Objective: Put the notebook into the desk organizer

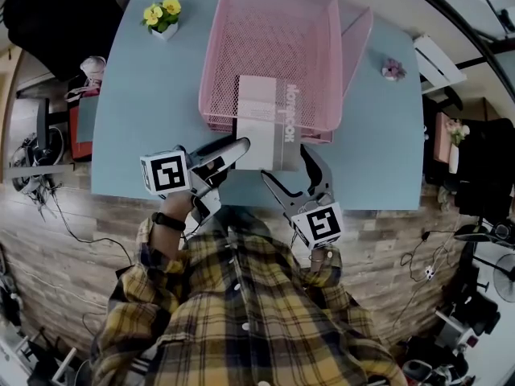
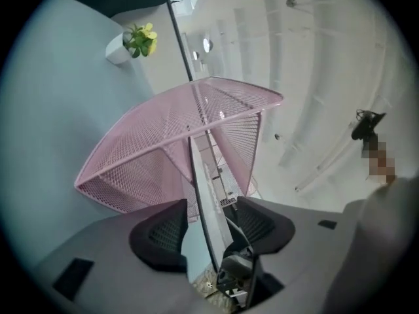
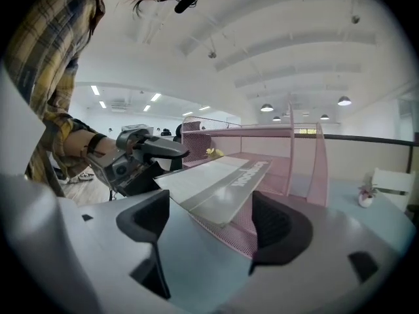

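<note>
Nearly done, I'd say. The notebook [image 1: 264, 119] lies with its far half inside the pink desk organizer [image 1: 219, 55], its near end jutting over the tray's front lip above the blue tabletop [image 1: 145, 127] — a push deeper looks to be all that's left. The left gripper [image 1: 229, 153] has its jaws spread, straddling the notebook's thin edge without pressing it. The right gripper [image 1: 286, 167] gapes wide and empty just short of the near end. The cover is flat, stiff and pale with a grey band — set against open wire mesh.
</note>
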Available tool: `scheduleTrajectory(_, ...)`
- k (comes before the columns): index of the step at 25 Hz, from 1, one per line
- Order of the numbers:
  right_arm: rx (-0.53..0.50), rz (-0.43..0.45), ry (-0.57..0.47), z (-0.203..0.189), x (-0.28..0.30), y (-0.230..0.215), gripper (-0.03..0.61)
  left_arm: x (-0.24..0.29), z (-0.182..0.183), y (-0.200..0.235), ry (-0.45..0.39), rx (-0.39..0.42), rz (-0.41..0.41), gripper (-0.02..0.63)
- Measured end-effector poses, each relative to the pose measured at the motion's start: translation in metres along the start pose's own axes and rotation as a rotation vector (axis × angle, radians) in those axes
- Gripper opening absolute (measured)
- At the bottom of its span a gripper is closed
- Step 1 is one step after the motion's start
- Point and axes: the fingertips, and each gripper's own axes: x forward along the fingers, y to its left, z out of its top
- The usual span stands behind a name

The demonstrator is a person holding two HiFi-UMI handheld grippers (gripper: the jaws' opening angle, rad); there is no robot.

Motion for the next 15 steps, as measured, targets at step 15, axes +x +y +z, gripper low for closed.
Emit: scheduleTrajectory(15,0.022,-0.034,-0.029,0.016,0.008,-0.013,0.382,-0.02,-0.005,-0.028,-0.028,0.719,0.093,0.267)
